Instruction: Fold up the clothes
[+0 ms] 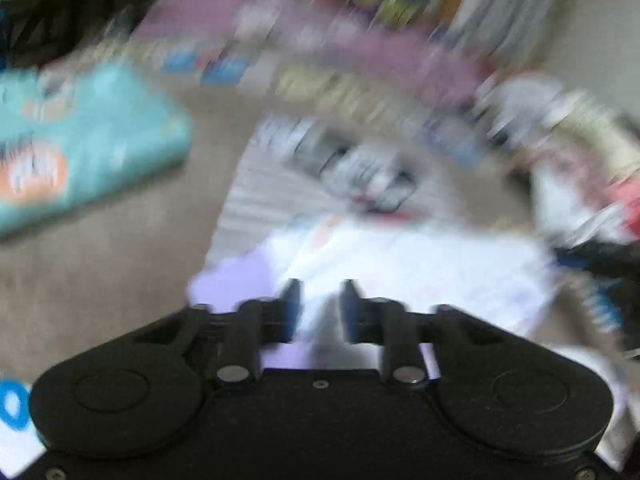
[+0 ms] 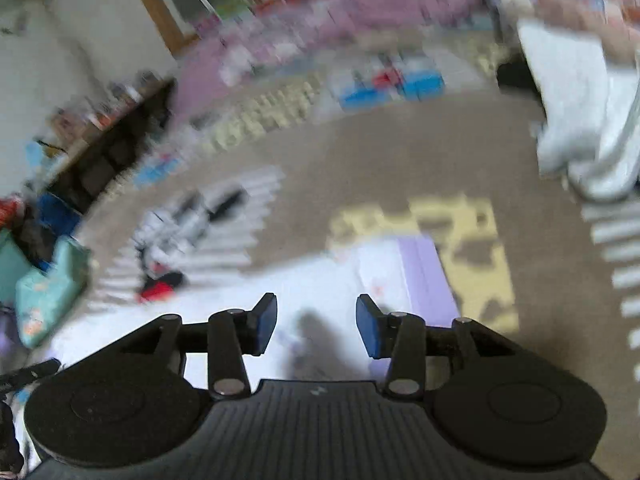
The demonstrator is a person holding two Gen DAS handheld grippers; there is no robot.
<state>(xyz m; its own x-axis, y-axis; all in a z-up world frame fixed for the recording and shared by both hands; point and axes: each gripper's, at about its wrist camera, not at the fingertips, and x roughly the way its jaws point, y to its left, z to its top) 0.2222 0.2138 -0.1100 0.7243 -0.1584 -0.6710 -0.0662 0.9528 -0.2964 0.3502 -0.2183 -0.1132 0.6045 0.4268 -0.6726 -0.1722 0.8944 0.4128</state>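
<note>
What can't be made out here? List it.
- Left wrist view: motion blur hides the white garment's print and folds.
- Left wrist view: whether the left gripper touches the cloth.
- Right wrist view: the striped heap is too smeared to identify.
- Both views: background shelves are blurred.

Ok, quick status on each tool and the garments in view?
Left tool: open, nothing held, over the white garment.
Right tool: open, nothing held.
White garment: spread flat on the carpet, lilac sleeve out.
Striped garment: crumpled, unfolded.

Black hand-held gripper (image 1: 320, 304) bodies, round housings, silver pivot screws, blue pads (image 2: 370, 330).
</note>
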